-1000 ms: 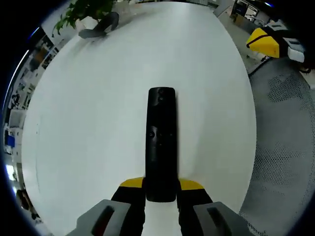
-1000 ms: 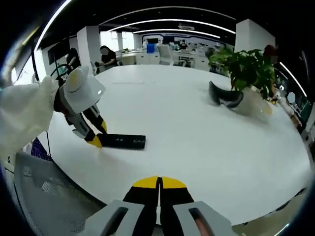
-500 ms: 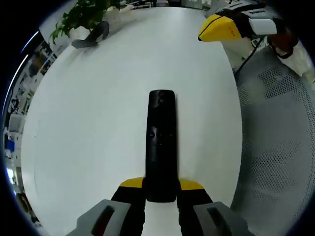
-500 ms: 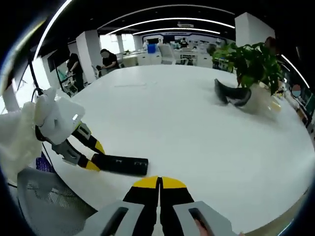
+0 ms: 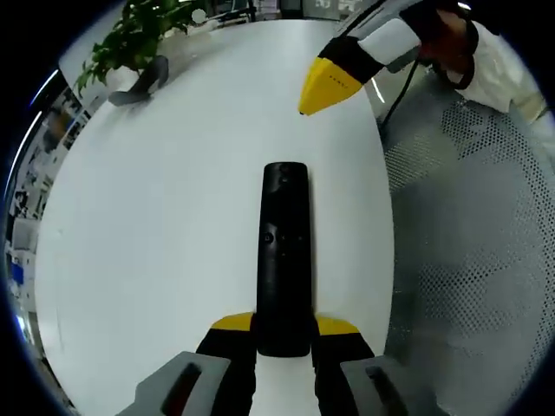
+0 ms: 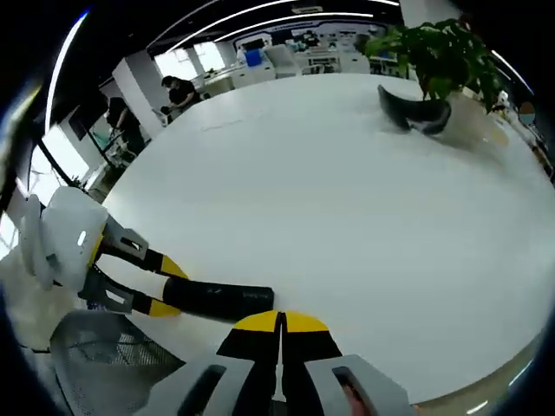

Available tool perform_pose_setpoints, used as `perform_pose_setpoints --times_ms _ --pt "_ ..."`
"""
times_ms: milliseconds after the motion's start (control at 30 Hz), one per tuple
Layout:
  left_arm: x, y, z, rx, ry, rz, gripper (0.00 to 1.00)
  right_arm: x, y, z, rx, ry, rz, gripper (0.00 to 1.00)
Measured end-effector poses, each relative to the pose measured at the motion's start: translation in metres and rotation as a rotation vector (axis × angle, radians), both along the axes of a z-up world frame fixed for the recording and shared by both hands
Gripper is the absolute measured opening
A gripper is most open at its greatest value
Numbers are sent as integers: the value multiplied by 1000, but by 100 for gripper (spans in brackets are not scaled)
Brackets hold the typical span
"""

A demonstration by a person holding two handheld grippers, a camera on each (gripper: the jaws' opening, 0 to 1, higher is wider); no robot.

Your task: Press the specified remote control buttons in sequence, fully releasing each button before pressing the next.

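Right gripper (image 6: 279, 322), jaws pressed together and empty, has closed in on the remote (image 5: 284, 256); probably no button pressed yet. Left gripper (image 5: 284, 334) clamps the remote's near end on the table (image 5: 156, 217).

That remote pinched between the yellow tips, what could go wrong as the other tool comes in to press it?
The left gripper clamps only the near end of the remote, so a hard push from the shut right gripper might tip it or make it slip. The buttons are small beside those tips, so a neighbour may get pressed. The table edge is close.
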State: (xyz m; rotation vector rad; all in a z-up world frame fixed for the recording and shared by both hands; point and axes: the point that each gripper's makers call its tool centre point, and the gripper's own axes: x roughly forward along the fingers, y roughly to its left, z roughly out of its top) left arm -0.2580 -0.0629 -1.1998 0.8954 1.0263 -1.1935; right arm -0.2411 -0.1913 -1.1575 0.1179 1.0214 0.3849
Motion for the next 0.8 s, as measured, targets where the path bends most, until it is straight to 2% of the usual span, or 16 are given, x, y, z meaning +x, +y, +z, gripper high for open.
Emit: perform_pose_setpoints --times_ms 133,267,367,633,667,733,800 --pt "-7 -2 0 -6 2 -19 23 -9 8 -8 23 63 34 0" --pt "-10 -4 1 -15 5 -17 23 -13 15 -11 22 83 65 0" --pt "-14 -5 1 -25 9 -16 23 -14 21 -11 11 68 102 0" --pt "-26 -11 2 -21 5 -30 23 -20 21 -17 -29 101 132 0" --pt "-27 -12 2 -22 5 -30 23 -21 20 -18 -28 112 125 0" --pt "-28 -12 2 -22 3 -25 23 -29 17 -22 -7 187 88 0" --pt "-31 -13 2 -26 4 -23 23 -31 20 -22 32 221 89 0"
